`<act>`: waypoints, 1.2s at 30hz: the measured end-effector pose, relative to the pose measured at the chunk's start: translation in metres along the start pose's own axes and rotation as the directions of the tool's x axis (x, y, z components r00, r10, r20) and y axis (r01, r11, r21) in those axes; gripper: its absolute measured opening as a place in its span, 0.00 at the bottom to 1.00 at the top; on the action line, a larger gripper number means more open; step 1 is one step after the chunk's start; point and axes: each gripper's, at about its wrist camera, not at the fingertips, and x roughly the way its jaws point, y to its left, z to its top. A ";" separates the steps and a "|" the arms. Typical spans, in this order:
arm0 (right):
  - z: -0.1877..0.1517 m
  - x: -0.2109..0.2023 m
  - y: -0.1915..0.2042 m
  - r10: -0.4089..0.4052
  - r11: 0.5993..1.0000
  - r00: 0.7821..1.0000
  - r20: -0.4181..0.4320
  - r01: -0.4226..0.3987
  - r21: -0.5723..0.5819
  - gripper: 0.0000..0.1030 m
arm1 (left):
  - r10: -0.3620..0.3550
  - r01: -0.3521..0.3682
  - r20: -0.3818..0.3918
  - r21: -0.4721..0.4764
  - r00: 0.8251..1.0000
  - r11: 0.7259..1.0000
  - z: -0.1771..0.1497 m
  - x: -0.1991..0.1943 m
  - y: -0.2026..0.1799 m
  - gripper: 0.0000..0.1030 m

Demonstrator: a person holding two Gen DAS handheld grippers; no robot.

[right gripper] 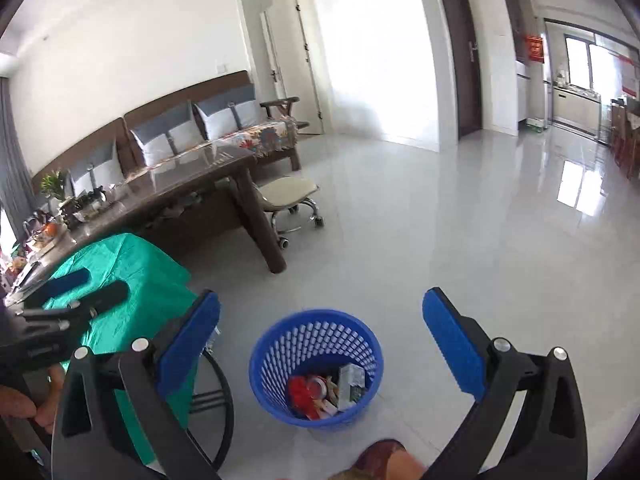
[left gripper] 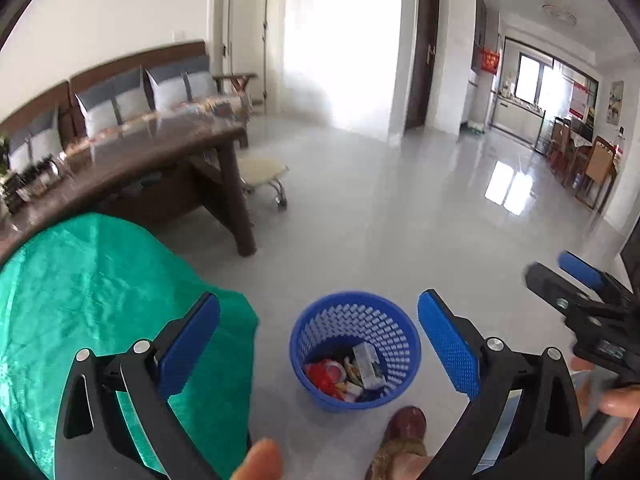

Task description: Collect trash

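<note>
While both tools hang over the floor, the blue trash basket [left gripper: 355,350] stands on the pale tiles right below them, and it is the thing to look at first. It is full of holes on its sides, like a net. Down inside it lies the trash [left gripper: 346,374] — a red crinkly wrapper, a small white carton and some other bits too small to name.

Above the basket the left tool [left gripper: 320,344] has its two blue pads spread wide, and nothing is between them. The right tool [right gripper: 322,344] is spread wide too, and it is also empty. In the left wrist view the right tool shows again to the right of the basket, with a hand around its handle.

Left of the basket a green cloth [left gripper: 100,308] covers a small tabletop, and it hangs down the side. Just in front of the basket, at the bottom edge, is a foot in a brown slipper [left gripper: 404,426].

Behind the green cloth, farther from the basket, stands a long dark wooden tabletop [right gripper: 192,184] with small things on it. A little stool on wheels [right gripper: 290,200] sits beside its leg — well apart from the basket. A sofa with grey cushions [right gripper: 180,136] runs along the wall behind that.
</note>
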 end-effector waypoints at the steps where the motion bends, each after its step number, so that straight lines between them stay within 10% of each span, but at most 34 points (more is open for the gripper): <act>1: 0.001 0.001 0.001 -0.023 1.000 1.000 -0.019 0.023 -0.009 0.96 | 0.014 -0.014 0.011 0.001 1.000 1.000 0.001 -0.005 0.000 0.95; 36: -0.028 -0.001 0.047 -0.082 0.994 0.939 -0.334 0.052 -0.098 0.95 | 0.083 -0.090 -0.205 -0.027 0.975 0.996 -0.023 -0.006 0.013 0.95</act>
